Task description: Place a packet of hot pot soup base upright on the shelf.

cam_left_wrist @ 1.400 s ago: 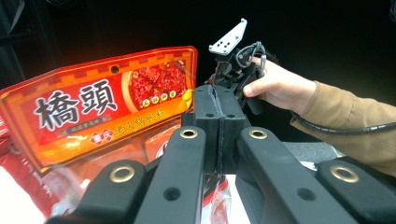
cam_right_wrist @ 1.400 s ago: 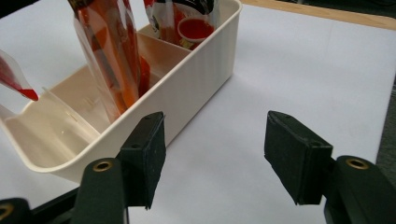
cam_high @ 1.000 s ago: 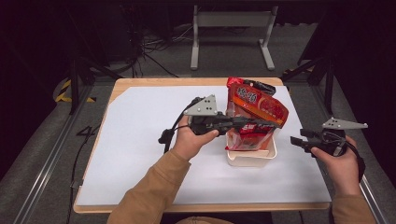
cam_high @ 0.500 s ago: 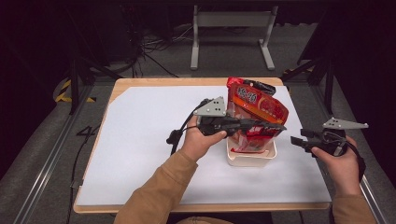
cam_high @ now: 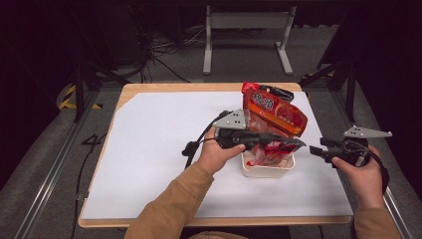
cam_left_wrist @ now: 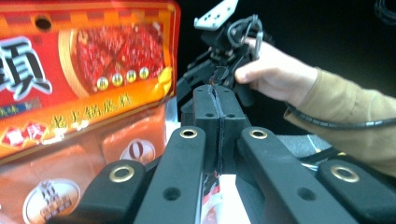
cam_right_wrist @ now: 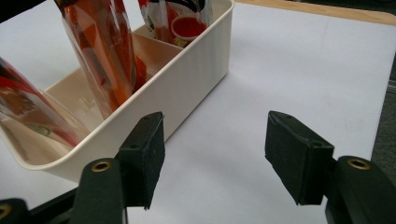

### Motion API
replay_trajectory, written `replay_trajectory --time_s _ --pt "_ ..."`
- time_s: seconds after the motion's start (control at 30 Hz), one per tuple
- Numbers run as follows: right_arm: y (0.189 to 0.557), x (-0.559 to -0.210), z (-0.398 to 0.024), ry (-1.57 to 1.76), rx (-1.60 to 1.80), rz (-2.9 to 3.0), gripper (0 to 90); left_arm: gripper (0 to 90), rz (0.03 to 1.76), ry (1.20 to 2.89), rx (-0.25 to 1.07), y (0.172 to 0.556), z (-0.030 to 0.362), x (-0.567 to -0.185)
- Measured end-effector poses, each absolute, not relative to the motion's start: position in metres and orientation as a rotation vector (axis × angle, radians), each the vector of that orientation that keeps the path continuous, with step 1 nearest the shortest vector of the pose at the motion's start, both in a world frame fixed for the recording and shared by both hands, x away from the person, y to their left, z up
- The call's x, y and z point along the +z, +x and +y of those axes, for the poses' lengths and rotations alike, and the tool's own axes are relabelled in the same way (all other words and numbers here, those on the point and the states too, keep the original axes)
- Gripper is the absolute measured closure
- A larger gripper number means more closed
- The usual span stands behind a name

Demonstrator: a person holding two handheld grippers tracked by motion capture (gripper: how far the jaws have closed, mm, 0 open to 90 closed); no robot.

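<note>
Two tools: left tool [cam_high: 293,143] clenched on a glossy red pouch [cam_high: 273,112], right tool [cam_high: 314,150] released.

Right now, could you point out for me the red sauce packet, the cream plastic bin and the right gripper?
red sauce packet [cam_high: 274,115], high view, on its printed front face.
cream plastic bin [cam_right_wrist: 187,84], right gripper view, on its outer side wall.
right gripper [cam_right_wrist: 215,154], right gripper view, midway between its two open fingers.

White sheet [cam_high: 149,149] over the wooden table [cam_high: 149,88]; grey metal stand [cam_high: 247,22] beyond.
</note>
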State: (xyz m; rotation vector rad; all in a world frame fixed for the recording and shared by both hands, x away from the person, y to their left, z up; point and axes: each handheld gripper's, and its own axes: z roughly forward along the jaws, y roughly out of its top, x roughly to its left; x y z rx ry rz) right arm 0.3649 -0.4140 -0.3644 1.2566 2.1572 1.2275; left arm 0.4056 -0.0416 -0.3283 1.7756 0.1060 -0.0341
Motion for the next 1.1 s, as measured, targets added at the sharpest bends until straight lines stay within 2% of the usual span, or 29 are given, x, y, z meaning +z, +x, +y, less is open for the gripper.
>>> replay_trajectory --time_s 0.9,1.1 --pt "0.366 -0.366 -0.414 1.27 1.23 2.161 37.8 89.3 0.141 1.798 -0.027 0.413 -0.047 -0.348" --pt "0.367 -0.367 -0.413 1.268 1.231 2.165 37.7 81.4 0.156 1.782 -0.038 0.415 -0.04 -0.35"
